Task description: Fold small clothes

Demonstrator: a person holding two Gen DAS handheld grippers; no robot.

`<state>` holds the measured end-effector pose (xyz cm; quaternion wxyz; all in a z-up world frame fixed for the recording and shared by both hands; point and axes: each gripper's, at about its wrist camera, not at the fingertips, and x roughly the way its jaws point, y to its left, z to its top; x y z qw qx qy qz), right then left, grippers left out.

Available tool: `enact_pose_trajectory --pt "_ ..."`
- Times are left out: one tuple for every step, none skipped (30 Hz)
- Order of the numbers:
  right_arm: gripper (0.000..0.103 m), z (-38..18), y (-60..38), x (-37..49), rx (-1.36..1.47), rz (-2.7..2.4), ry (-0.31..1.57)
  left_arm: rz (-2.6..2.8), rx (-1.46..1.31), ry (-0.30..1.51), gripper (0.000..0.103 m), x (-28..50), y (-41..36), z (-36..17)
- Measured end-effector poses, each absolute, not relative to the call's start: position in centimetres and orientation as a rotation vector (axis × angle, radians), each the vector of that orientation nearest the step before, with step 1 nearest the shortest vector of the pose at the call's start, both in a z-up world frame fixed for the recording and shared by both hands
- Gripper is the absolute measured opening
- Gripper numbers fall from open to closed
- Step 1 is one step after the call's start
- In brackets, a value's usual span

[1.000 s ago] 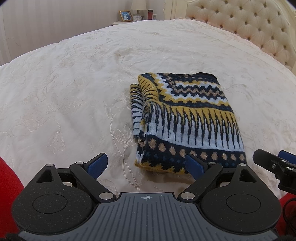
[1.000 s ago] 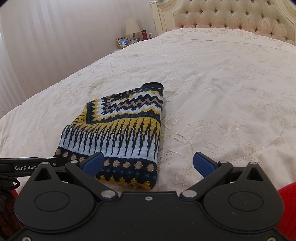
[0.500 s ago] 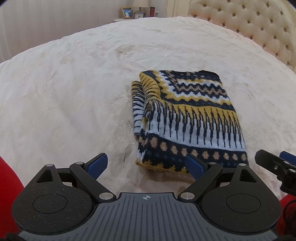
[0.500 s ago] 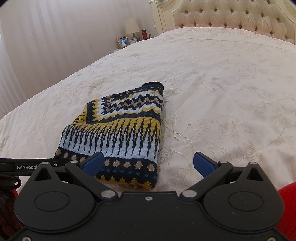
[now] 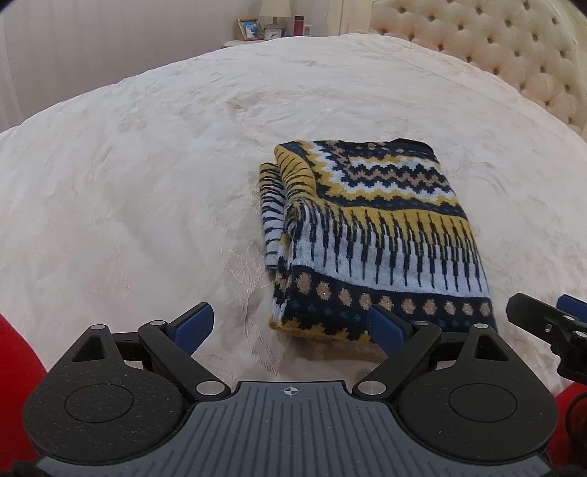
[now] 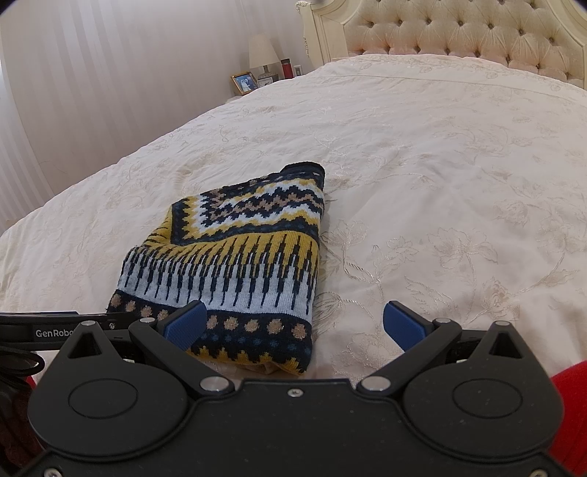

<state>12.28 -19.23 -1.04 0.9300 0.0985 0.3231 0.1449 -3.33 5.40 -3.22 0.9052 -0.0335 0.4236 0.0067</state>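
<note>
A patterned knit garment (image 5: 370,235) — navy, yellow and pale blue — lies folded into a compact rectangle on a cream embroidered bed (image 5: 128,183), near the bed's near edge. A tufted headboard (image 6: 458,33) stands at the far end, with a nightstand lamp (image 6: 262,55) at far left.

My left hand-held gripper (image 5: 290,326) hangs just above the garment's near left corner, jaws wide and empty. My right hand-held gripper (image 6: 293,324) sits over its near right corner, jaws also wide, holding nothing.

I judge the fold nearly finished. On the left side a loose layer bulges out past the top panel — that edge looks untidy. To finish well, I would tuck or press that stray layer flush, moving low and slowly so the soft knit does not drag and undo the stack.
</note>
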Motion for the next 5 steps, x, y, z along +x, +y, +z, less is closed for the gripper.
enact_pose_trajectory --pt "0.102 -1.06 -19.22 12.27 0.202 0.297 0.662 0.013 -0.068 0.874 0.091 -3.35 5.40 -3.22" --pt "0.102 -1.05 -19.21 12.27 0.202 0.297 0.662 0.011 -0.067 0.874 0.091 -3.35 5.35 -3.21" --pt "0.102 -1.04 -19.20 12.28 0.203 0.297 0.662 0.009 -0.066 0.873 0.091 -3.37 5.33 -3.20" --pt "0.102 -1.05 -19.20 12.28 0.202 0.297 0.662 0.004 -0.066 0.872 0.091 -3.39 5.32 -3.18" --pt "0.102 -1.05 -19.20 12.28 0.202 0.297 0.662 0.002 -0.065 0.872 0.091 -3.34 5.29 -3.16"
